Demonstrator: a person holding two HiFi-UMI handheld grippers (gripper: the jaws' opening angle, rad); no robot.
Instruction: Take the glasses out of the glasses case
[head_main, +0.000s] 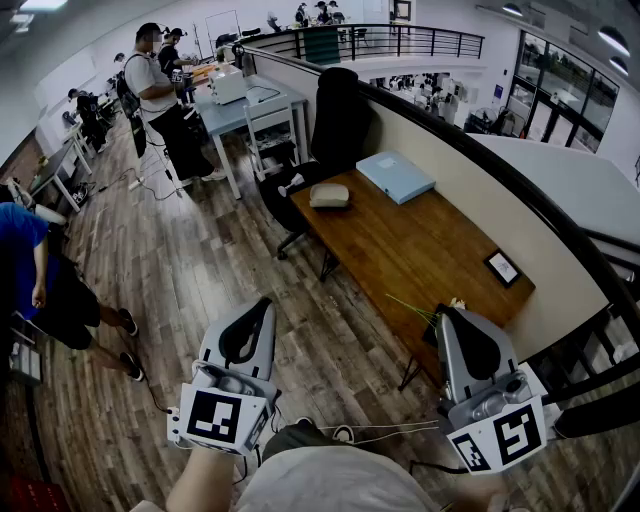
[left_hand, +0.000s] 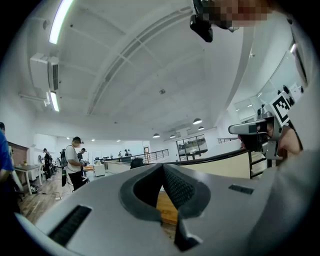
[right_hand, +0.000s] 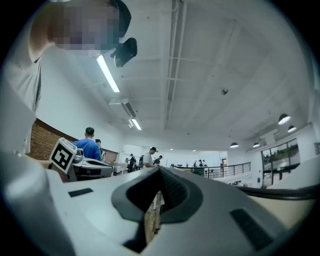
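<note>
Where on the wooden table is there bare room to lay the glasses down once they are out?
The widest bare patch is the middle of the wooden table, between the glasses case and light blue box at the far end and the small dark frame by the wall-side edge. The far end is crowded; green stems lie at the near corner.

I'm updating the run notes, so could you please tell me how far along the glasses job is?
Done: nothing. The glasses case lies on the far end of the wooden table and appears closed, with no glasses in sight. In hand: nothing. The left gripper and right gripper are both shut and empty, well short of the case. Left: reach the case, open it and lift the glasses out.
</note>
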